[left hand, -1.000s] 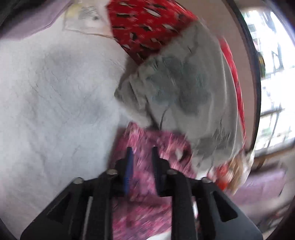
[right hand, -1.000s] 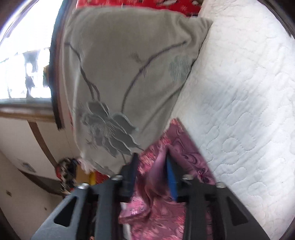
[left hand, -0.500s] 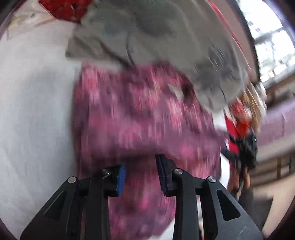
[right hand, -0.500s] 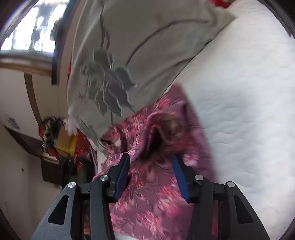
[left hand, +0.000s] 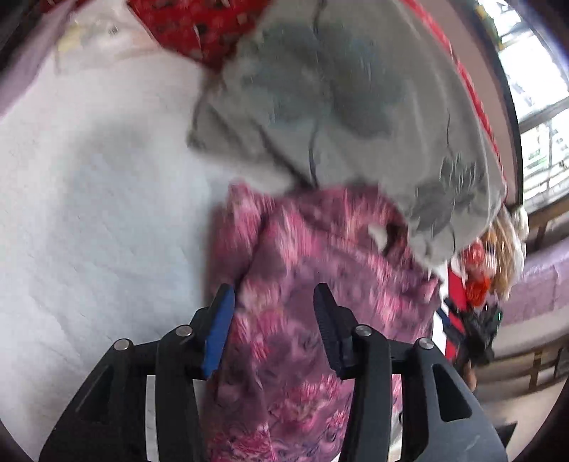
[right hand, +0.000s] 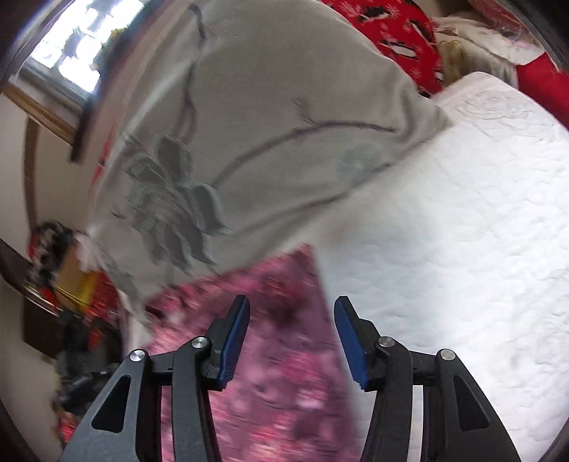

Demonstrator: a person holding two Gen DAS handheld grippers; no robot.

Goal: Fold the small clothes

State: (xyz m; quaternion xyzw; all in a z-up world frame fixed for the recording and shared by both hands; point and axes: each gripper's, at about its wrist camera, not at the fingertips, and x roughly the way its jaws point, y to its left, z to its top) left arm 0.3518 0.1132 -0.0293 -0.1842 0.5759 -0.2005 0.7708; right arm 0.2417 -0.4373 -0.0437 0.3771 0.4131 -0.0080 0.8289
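A pink floral garment [left hand: 313,284] lies on the white quilted bed, partly folded, its far end tucked against a grey pillow. My left gripper [left hand: 274,302] is open just above the garment, holding nothing. In the right wrist view the same garment [right hand: 281,373] lies under my right gripper [right hand: 290,312], which is open and empty above its edge. Both views are blurred by motion.
A grey pillow with a flower print [left hand: 338,106] [right hand: 249,124] lies beyond the garment. Red patterned cloth [left hand: 199,25] [right hand: 402,39] sits behind it. The white quilt [left hand: 89,213] [right hand: 462,231] spreads beside the garment. Clutter stands off the bed's edge [left hand: 480,302].
Both grippers were shut on the pink garment a second ago; they have opened, let it go onto the bed and drawn back.
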